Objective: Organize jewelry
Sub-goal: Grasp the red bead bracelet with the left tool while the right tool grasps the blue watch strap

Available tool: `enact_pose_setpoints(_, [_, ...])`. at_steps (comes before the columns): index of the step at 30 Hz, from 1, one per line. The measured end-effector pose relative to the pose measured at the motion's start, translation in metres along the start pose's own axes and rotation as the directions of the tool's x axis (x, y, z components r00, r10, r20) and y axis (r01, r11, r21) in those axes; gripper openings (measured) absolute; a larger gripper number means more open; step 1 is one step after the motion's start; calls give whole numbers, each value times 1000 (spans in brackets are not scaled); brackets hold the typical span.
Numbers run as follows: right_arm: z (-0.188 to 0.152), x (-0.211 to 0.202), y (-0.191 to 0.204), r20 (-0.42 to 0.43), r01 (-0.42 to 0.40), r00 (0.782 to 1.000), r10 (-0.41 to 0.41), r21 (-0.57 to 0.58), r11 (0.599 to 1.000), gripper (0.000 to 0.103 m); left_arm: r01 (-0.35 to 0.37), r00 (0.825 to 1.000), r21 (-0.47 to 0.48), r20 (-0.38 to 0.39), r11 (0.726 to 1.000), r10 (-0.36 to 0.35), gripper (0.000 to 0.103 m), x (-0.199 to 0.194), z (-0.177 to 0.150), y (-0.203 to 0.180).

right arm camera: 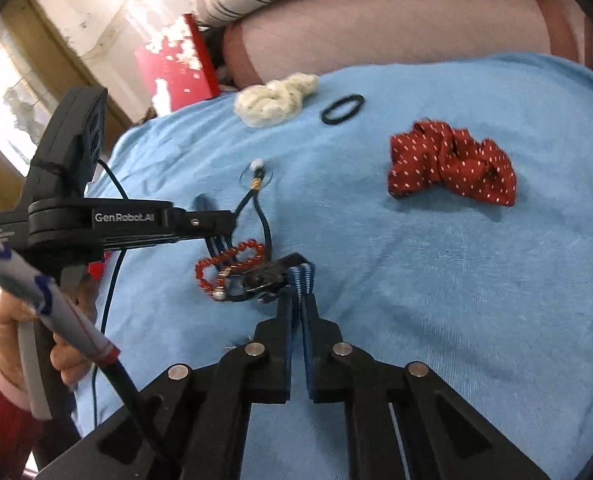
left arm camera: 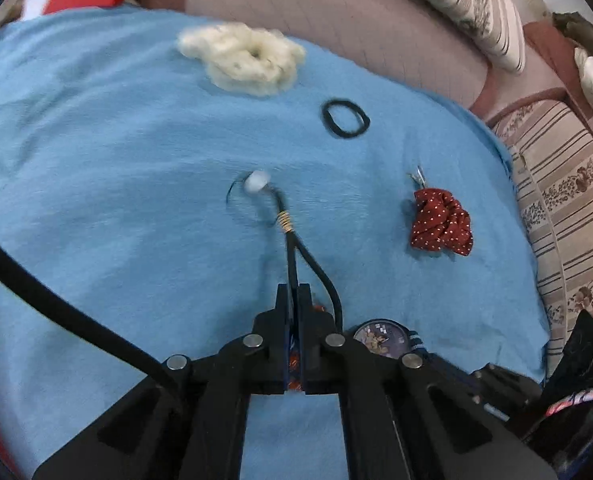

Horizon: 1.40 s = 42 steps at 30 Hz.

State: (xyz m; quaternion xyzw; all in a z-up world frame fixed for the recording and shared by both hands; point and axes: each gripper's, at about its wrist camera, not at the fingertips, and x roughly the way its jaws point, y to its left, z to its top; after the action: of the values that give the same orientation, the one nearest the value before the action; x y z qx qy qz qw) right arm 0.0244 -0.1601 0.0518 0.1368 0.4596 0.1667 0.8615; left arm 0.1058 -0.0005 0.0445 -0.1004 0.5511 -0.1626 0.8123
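On a blue cloth point(left arm camera: 96, 200) are laid a cream scrunchie point(left arm camera: 242, 58), a black hair tie point(left arm camera: 345, 118) and a red dotted scrunchie point(left arm camera: 442, 222), well apart from one another. A black cord necklace point(left arm camera: 292, 256) with a white bead is pinched by the clenched left gripper point(left arm camera: 294, 292). A watch point(right arm camera: 268, 278) is gripped at its blue striped strap by the closed right gripper point(right arm camera: 296, 304), just beside a red bead bracelet point(right arm camera: 228, 264).

A light blue cloth point(left arm camera: 96, 160) covers a bed. On it, near the far edge, lie a cream fluffy scrunchie point(left arm camera: 242, 58) and a thin black hair tie point(left arm camera: 345, 118); a red white-dotted fabric scrunchie point(left arm camera: 442, 222) sits toward the right edge, and a red beaded bracelet point(right arm camera: 228, 266) nearer the middle.
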Motion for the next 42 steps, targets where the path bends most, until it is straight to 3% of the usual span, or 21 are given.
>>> enact_pose_setpoints(8, [-7,-48,27,99,-71,992,73,-32,997,1,-16,991,24,132,1000,13,2,-86,-41,20])
enact_pose_setpoints(14, [-12,-48,24,91,-30,995,32,-23,999,2,-23,973,18,232,1000,18,2,-138,-64,24])
enact_pose_setpoints(16, [-17,-41,23,34,-9,999,11,-45,999,17,-60,964,26,259,998,51,2,-148,-68,26])
enact_pose_setpoints(18, [-24,-33,27,8,25,1000,-25,-76,997,50,-82,962,22,262,996,74,2,-151,-71,30])
enact_pose_setpoints(20, [-29,-25,34,-18,56,998,-59,-128,990,52,-127,959,17,257,992,118,2,-150,-73,34])
enact_pose_setpoints(22, [-32,-17,40,-29,83,996,-89,-167,982,52,-224,940,24,270,974,210,3,-142,-68,36])
enact_pose_setpoints(24, [-34,-8,40,-50,103,992,-114,-183,978,53,-271,929,19,267,962,257,3,-134,-59,43])
enact_pose_setpoints(26, [-36,-1,38,-48,133,988,-145,-194,972,53,-298,924,-2,252,955,289,10,-126,-47,52])
enact_pose_setpoints(28, [-35,3,39,-37,160,985,-171,-211,964,53,-310,918,-44,248,950,311,32,-124,-40,62])
enact_pose_setpoints(31, [-32,9,37,-47,176,980,-192,-223,959,53,-234,937,-72,249,970,244,34,-128,-47,64])
enact_pose_setpoints(32, [-30,13,34,-65,176,979,-194,-219,960,53,-204,950,-57,229,977,211,34,-126,-55,61])
enact_pose_setpoints(36, [-29,17,29,-84,166,978,-189,-224,960,54,-146,972,43,190,988,136,33,-111,-91,35])
enact_pose_setpoints(39, [-33,22,30,-101,149,979,-176,-233,961,52,-89,990,74,116,993,80,16,-85,-113,23])
enact_pose_setpoints(40, [-35,23,32,-94,151,979,-178,-245,958,50,-70,994,79,89,994,63,14,-74,-118,22])
enact_pose_setpoints(42, [-35,22,36,-105,127,982,-159,-259,957,26,-63,997,69,57,996,59,13,-57,-123,21])
